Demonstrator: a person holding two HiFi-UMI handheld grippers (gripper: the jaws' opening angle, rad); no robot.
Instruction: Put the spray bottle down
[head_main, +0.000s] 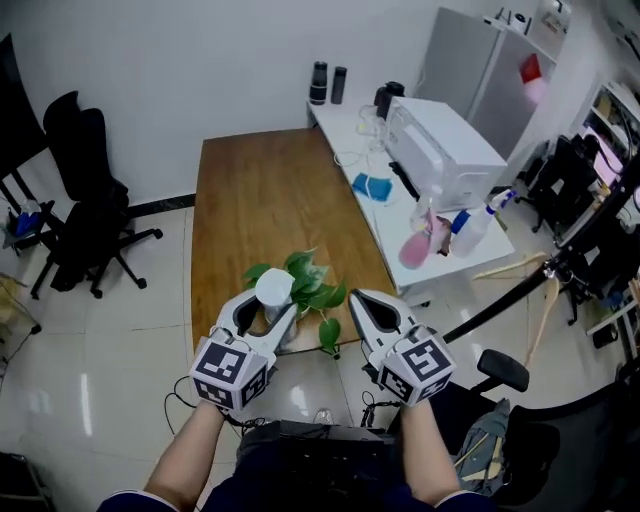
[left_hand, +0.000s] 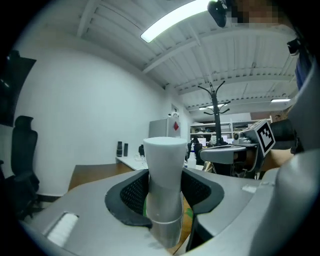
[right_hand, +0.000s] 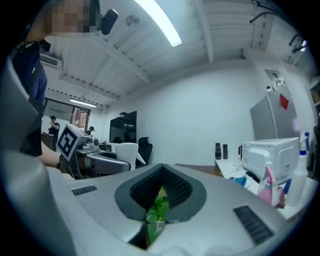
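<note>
one white, tapered plastic spray bottle (left_hand: 164, 165) with a clear lower body is pinched at its waist by the left gripper (head_main: 266, 312), upright in the air over the near end of the brown wooden table (head_main: 260, 200), just beside the green leafy potted plant (head_main: 312, 292). the right gripper (head_main: 362, 300) hangs alongside, jaws pressed together on nothing. set down here, the base could catch a leaf or sit too close to the table's near edge, and so tall and narrow a bottle would likely tip or fall when released.
</note>
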